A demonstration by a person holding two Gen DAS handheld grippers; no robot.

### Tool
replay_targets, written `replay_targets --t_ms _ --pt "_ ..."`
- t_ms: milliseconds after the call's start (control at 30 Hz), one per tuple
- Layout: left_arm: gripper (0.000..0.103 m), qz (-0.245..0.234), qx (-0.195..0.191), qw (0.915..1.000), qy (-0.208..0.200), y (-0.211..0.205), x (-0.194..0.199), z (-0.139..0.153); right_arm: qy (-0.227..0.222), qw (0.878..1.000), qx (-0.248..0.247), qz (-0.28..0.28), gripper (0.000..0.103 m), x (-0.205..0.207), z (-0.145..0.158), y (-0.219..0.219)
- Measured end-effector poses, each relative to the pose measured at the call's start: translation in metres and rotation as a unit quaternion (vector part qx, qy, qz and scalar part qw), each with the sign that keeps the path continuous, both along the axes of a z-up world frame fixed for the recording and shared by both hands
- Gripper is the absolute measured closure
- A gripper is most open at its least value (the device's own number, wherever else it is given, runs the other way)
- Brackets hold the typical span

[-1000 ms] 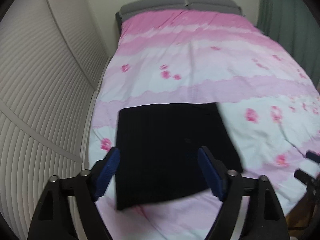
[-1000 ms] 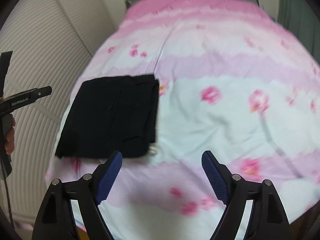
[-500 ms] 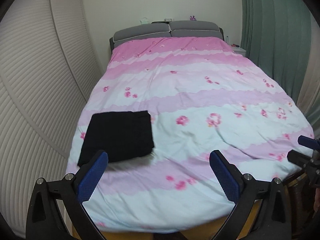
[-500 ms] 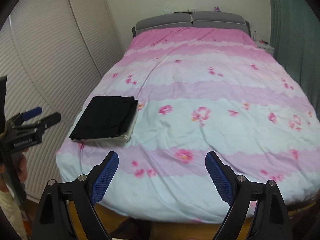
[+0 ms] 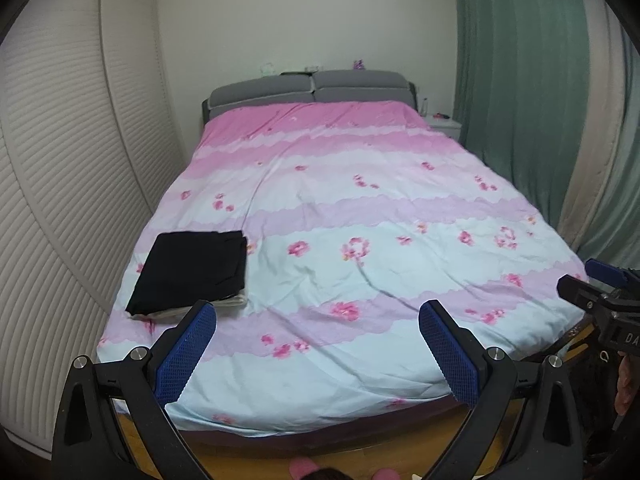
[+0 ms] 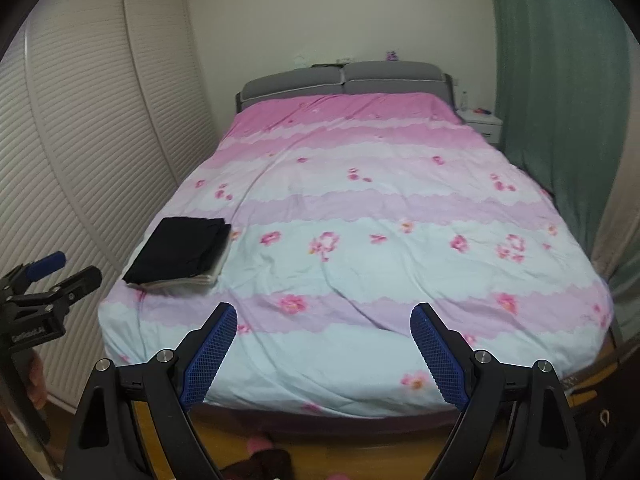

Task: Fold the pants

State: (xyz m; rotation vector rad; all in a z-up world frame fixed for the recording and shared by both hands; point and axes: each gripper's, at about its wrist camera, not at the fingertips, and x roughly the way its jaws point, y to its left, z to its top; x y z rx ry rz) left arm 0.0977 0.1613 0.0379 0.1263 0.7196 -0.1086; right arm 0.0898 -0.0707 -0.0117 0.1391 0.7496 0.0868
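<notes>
Both hand-held grippers stand off from the bed with their blue pads spread wide and nothing between them: left gripper (image 5: 318,350), right gripper (image 6: 324,350). Each tool also appears at the edge of the other's view, the right one at the far right of the left wrist view and the left one at the far left of the right wrist view.

Beyond the fingers lies the pink floral duvet (image 5: 360,208), spread over the bed up to a grey headboard (image 6: 344,78). Black pants (image 5: 190,270) rest as a compact rectangle near the duvet's left edge, beside the slatted wardrobe doors (image 5: 60,200), atop a pale folded item (image 6: 208,274). A green curtain (image 5: 520,80) hangs on the right.

Judged from this layout, folding appears complete; little or nothing seems left.

Compared with one second ago, when the pants filled the space just ahead of the left fingers, both cameras have drawn well back, so that the whole bed and the floor below now show.
</notes>
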Motion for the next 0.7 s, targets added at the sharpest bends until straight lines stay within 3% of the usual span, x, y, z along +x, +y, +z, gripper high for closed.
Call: replay_targets --t_ms 267,700 --pt "0.000 -0.010 -0.002 0.9998 -0.018 -0.021 -0.018 0.007 -0.021 1.000 -0.002 -0.007 0.014 -0.028 0.010 -0.012" --pt "0.000 -0.022 -0.014 0.9995 -0.018 -0.032 -0.028 0.009 -0.023 1.000 -0.004 -0.010 0.014 -0.039 0.013 -0.018"
